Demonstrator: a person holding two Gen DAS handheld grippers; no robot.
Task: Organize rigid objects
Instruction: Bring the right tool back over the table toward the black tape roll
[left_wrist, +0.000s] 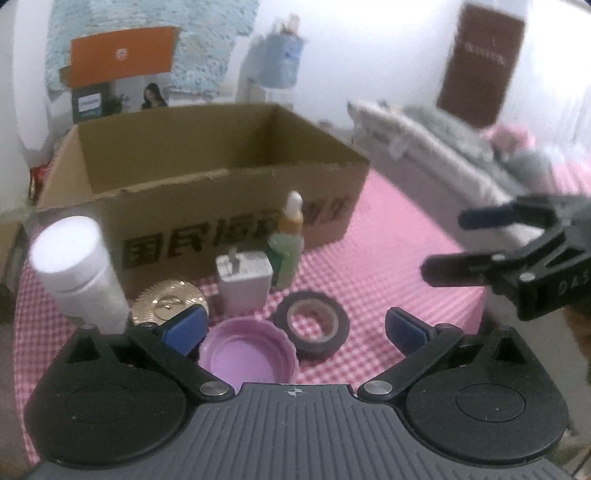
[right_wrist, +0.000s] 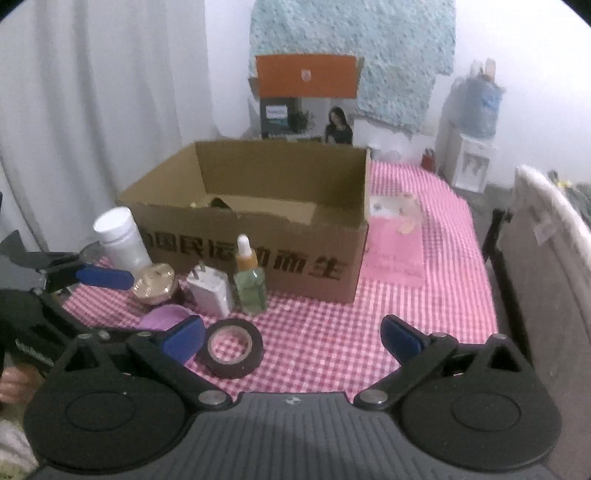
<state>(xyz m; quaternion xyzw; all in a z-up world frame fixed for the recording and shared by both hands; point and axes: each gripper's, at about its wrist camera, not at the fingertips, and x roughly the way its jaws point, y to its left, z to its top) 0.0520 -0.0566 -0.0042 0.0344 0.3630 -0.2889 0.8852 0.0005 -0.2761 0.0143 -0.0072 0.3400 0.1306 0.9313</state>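
Several small items stand on the pink checked cloth in front of an open cardboard box (left_wrist: 207, 177) (right_wrist: 258, 221): a white bottle (left_wrist: 74, 266) (right_wrist: 120, 240), a gold-lidded jar (left_wrist: 168, 301) (right_wrist: 155, 282), a white charger (left_wrist: 243, 284) (right_wrist: 210, 291), a green dropper bottle (left_wrist: 290, 243) (right_wrist: 249, 280), a pink lid (left_wrist: 247, 354) (right_wrist: 166, 317) and a black tape roll (left_wrist: 312, 325) (right_wrist: 232, 347). My left gripper (left_wrist: 295, 328) is open just above the pink lid and tape. My right gripper (right_wrist: 293, 338) (left_wrist: 465, 243) is open to the right of the tape, holding nothing.
A clear plastic item (right_wrist: 395, 210) lies on a pink sheet (right_wrist: 395, 254) right of the box. Something dark (right_wrist: 219, 202) lies inside the box. Bedding (left_wrist: 443, 147) borders the table's right side; an orange box (right_wrist: 306, 75) stands behind.
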